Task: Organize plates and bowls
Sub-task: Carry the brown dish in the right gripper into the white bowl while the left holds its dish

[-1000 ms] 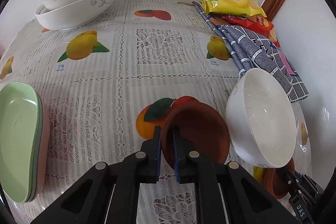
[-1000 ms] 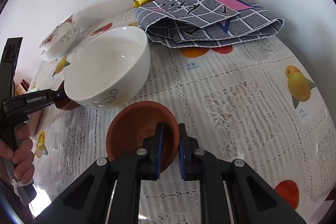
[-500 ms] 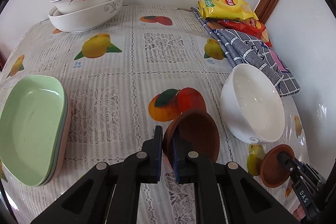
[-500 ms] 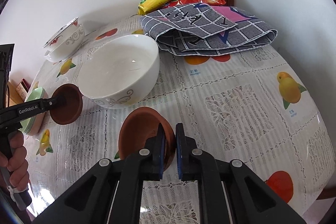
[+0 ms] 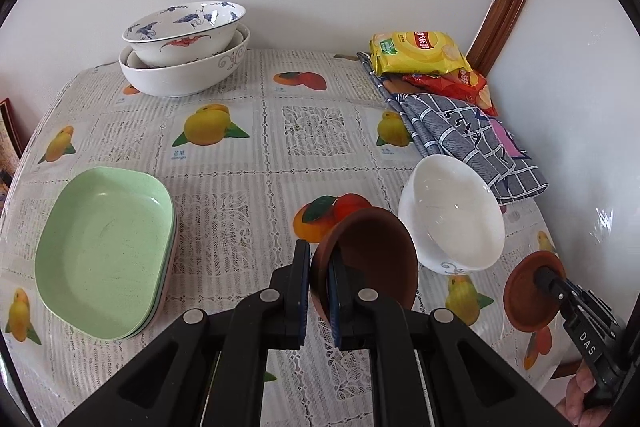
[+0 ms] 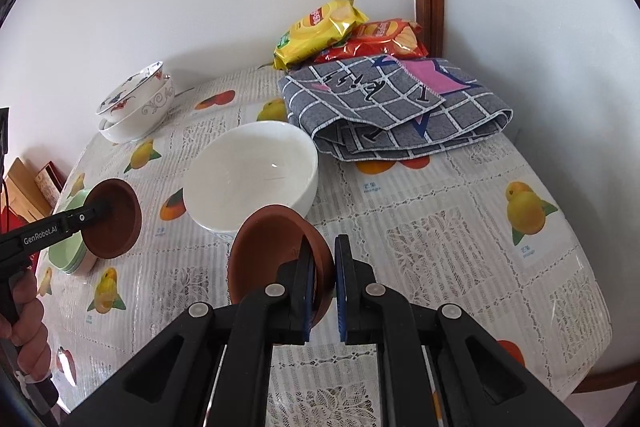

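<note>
Both tools have lifted since a second ago, left tool (image 5: 319, 281) and right tool (image 6: 323, 283) each clamped on a brown dish's rim, clear above the table (image 5: 256, 163), white bowl (image 5: 452, 215) between them, nearer right.

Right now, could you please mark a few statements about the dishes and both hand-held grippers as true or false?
1. Each hand-held gripper (left, right) is clamped on a brown dish (left's, right's). True.
2. The white bowl holds soup. False: it is empty.
3. The green plates are stacked. True.
4. The patterned bowl sits alone on the tablecloth. False: it is nested in a larger white bowl.
</note>
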`<action>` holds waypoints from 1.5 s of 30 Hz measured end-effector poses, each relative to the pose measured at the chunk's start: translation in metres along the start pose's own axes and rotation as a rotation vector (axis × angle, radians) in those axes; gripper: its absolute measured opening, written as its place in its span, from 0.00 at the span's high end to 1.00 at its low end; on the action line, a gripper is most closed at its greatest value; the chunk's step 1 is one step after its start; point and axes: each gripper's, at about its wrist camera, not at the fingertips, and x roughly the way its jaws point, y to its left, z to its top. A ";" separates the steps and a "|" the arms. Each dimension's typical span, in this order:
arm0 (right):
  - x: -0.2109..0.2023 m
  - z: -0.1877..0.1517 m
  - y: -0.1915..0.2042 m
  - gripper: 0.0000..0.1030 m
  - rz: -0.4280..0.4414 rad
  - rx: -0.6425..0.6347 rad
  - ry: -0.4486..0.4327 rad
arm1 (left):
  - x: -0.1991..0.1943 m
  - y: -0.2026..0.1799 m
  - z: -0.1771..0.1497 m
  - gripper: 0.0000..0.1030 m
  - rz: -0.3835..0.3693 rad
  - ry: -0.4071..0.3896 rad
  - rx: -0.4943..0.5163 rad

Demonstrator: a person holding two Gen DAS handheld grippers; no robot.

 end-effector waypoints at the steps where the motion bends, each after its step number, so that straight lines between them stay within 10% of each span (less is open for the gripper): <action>1: -0.003 0.003 0.001 0.91 -0.005 0.001 -0.008 | -0.003 0.001 0.001 0.92 -0.001 -0.003 0.002; 45: 0.059 0.046 0.048 0.91 0.005 -0.041 0.031 | 0.008 0.018 0.030 0.92 -0.022 -0.001 -0.035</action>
